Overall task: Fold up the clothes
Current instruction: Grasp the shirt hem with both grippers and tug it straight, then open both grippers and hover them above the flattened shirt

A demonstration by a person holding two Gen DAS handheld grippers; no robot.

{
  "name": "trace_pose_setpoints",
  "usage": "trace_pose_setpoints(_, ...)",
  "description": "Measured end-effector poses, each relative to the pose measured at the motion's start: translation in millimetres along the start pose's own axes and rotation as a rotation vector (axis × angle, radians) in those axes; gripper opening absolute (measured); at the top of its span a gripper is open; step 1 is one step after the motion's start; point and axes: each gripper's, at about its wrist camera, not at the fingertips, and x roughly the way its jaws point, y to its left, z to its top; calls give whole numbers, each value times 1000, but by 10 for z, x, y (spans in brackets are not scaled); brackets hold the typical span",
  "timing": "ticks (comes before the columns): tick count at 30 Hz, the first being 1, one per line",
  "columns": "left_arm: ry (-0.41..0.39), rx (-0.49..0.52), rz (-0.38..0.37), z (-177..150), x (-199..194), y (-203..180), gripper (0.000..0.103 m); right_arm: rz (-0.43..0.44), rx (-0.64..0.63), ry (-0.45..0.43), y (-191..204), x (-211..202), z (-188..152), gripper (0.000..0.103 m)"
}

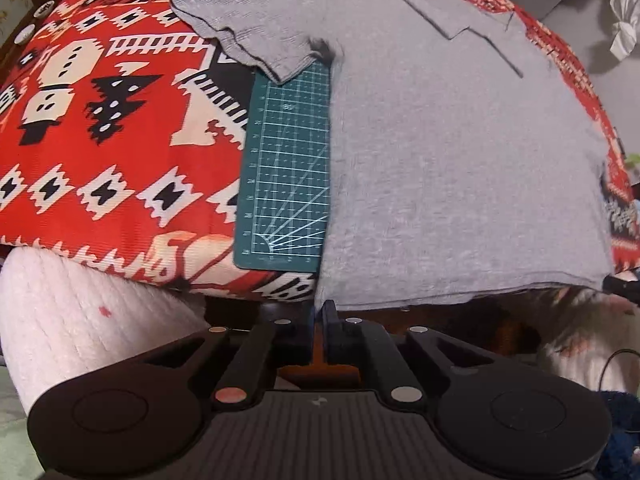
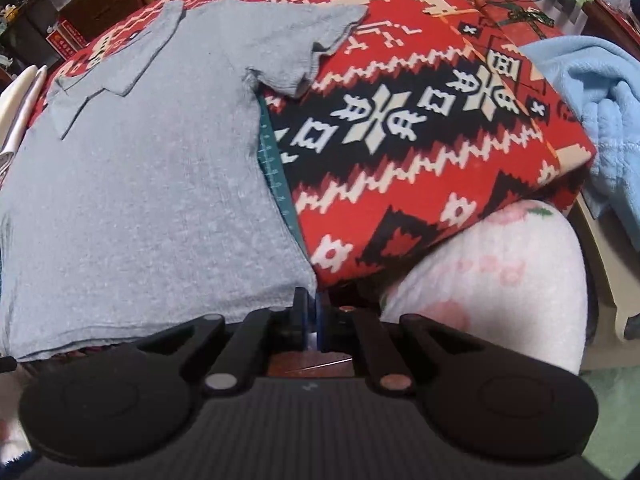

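A grey short-sleeved T-shirt [image 1: 460, 160] lies flat on a red patterned cloth [image 1: 100, 120], collar far, hem over the near table edge. A green cutting mat [image 1: 288, 168] shows from under its left side. My left gripper [image 1: 319, 312] is shut, with its tips at the hem's left corner, and no fabric shows between the fingers. In the right wrist view the T-shirt [image 2: 140, 200] fills the left half, with a sliver of the mat [image 2: 276, 172] beside it. My right gripper [image 2: 314, 304] is shut at the hem's right corner.
White fleecy fabric [image 1: 72, 320] bulges below the table edge at the left, and a pink-printed part [image 2: 492, 280] at the right. A light blue blanket [image 2: 592, 100] lies past the cloth's [image 2: 420, 140] right edge. Folded white items [image 2: 16, 112] sit far left.
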Motion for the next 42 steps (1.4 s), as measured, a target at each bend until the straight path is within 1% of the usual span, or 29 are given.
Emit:
trace_pose_setpoints(2, -7, -4, -10, -11, -33, 24, 4, 1, -5, -8, -4, -17, 1, 13)
trace_pose_setpoints(4, -29, 2, -21, -29, -92, 32, 5, 9, -3, -28, -18, -82, 0, 15)
trace_pose_setpoints(6, -50, 35, -7, -49, -164, -15, 5, 8, -9, -59, -29, -181, -8, 19)
trace_pose_setpoints(8, -63, 75, -2, -77, -244, -69, 8, -15, -41, -99, 3, -295, -21, 26)
trace_pose_setpoints(9, -68, 94, -1, -91, -285, -95, 12, -21, -57, -119, 26, -356, -23, 28)
trace_pose_setpoints(11, -96, 124, 0, -92, -379, -157, 25, -18, -86, -156, 73, -475, -22, 33)
trace_pose_setpoints(12, -112, 137, 1, -91, -428, -189, 34, -9, -100, -175, 102, -533, -16, 36)
trace_pose_setpoints(13, -141, 146, 1, -89, -481, -219, 37, 3, -115, -196, 141, -583, -6, 42)
trace_pose_setpoints(15, -217, 159, 4, -28, -576, -318, 37, 21, -158, -239, 263, -654, 19, 48)
trace_pose_setpoints(17, -287, 164, 31, 73, -572, -464, 46, 21, -227, -282, 455, -678, 49, 63)
trace_pose_setpoints(18, -321, 166, 47, 126, -562, -540, 53, 20, -258, -299, 558, -676, 70, 66)
trace_pose_setpoints(19, -355, 168, 63, 179, -552, -616, 57, 25, -282, -310, 662, -653, 95, 70)
trace_pose_setpoints(20, -382, 182, 70, 222, -519, -698, 58, 34, -303, -320, 765, -623, 120, 76)
trace_pose_setpoints(21, -398, 200, 67, 264, -468, -770, 60, 46, -318, -331, 857, -586, 147, 79)
trace_pose_setpoints(22, -408, 210, 65, 306, -411, -834, 60, 53, -325, -344, 936, -543, 164, 85)
trace_pose_setpoints(23, -425, 217, 72, 335, -346, -898, 60, 56, -330, -356, 1010, -499, 174, 89)
trace_pose_setpoints(24, -445, 223, 83, 358, -278, -963, 61, 50, -338, -368, 1085, -449, 180, 90)
trace_pose_setpoints(27, -450, 228, 102, 439, -49, -1060, 63, 11, -381, -386, 1282, -275, 162, 93)
trace_pose_setpoints(29, -424, 236, 118, 478, 105, -1082, 63, 3, -418, -394, 1361, -168, 138, 99)
trace_pose_setpoints(32, -373, 254, 134, 465, 305, -1065, 63, -1, -456, -392, 1447, -5, 108, 102)
trace_pose_setpoints(34, -395, 272, 147, 409, 332, -1062, 73, 1, -464, -373, 1456, 100, 97, 102)
trace_pose_setpoints(36, -403, 266, 150, 391, 334, -1044, 77, -2, -452, -344, 1444, 217, 98, 102)
trace_pose_setpoints(37, -400, 256, 148, 393, 338, -1031, 83, -7, -438, -326, 1432, 276, 103, 102)
trace_pose_setpoints(38, -397, 244, 153, 396, 348, -1021, 88, -12, -422, -310, 1419, 331, 108, 103)
trace_pose_setpoints(39, -392, 231, 162, 398, 361, -1010, 96, -8, -398, -314, 1392, 354, 103, 103)
trace_pose_setpoints(40, -395, 223, 168, 393, 369, -1002, 101, -10, -382, -326, 1372, 359, 92, 103)
trace_pose_setpoints(41, -400, 219, 178, 386, 378, -1000, 103, -13, -378, -332, 1364, 361, 81, 103)
trace_pose_setpoints(42, -407, 214, 178, 375, 380, -994, 103, -13, -375, -337, 1357, 362, 69, 103)
